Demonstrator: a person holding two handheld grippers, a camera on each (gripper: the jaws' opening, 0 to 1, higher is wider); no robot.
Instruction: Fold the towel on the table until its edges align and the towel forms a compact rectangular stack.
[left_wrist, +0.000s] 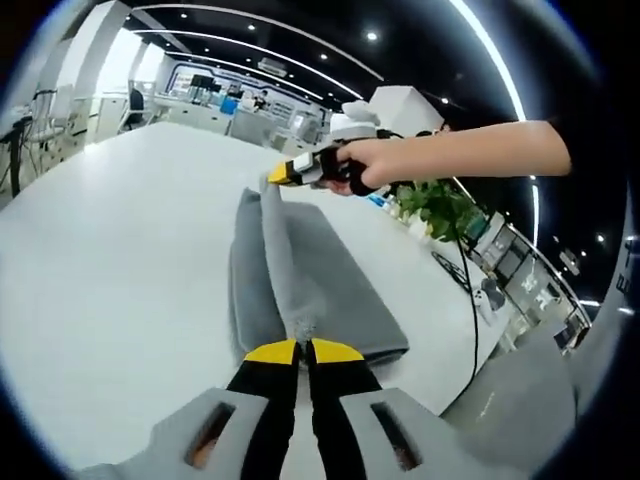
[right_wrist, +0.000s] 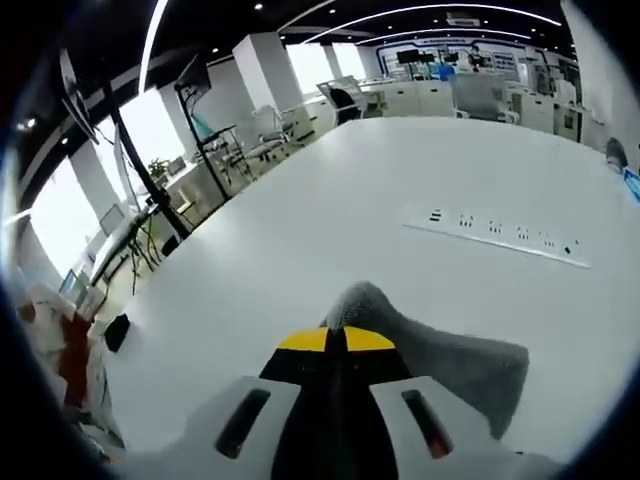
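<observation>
— White table (left_wrist: 110, 260), broad and pale, office desks and ceiling strip lights behind it. What lies on it?

— One grey towel (left_wrist: 330, 290), near the middle of the left gripper view, partly folded, with a raised ridge running from about 6 o'clock up toward 12 o'clock.

— And the left gripper (left_wrist: 303, 351)?

— Its yellow-tipped jaws stand closed together at 6 o'clock, pinching the near end of that ridge. The cloth is caught right between the tips.

— The other one?

— The right gripper (left_wrist: 283, 173) comes in at about 1 o'clock of that view, held by a person's hand (left_wrist: 375, 165) on a bare forearm. Its yellow tips meet the far end of the ridge, and the corner of the cloth is lifted there.

— From its own camera?

— In the right gripper view the right gripper (right_wrist: 335, 341) has its jaws pressed narrow at 6 o'clock, with a peak of the towel (right_wrist: 440, 360) gathered just above the tips and the rest trailing off toward 4 o'clock.

— Anything else on the table?

— A white power strip (right_wrist: 495, 234) lies flat at about 2 o'clock in that view, well apart from the towel. In the left gripper view a green potted plant (left_wrist: 440, 205) sits at about 2 o'clock near the table's far edge, and a black cable (left_wrist: 470, 300) runs down beside it.
</observation>
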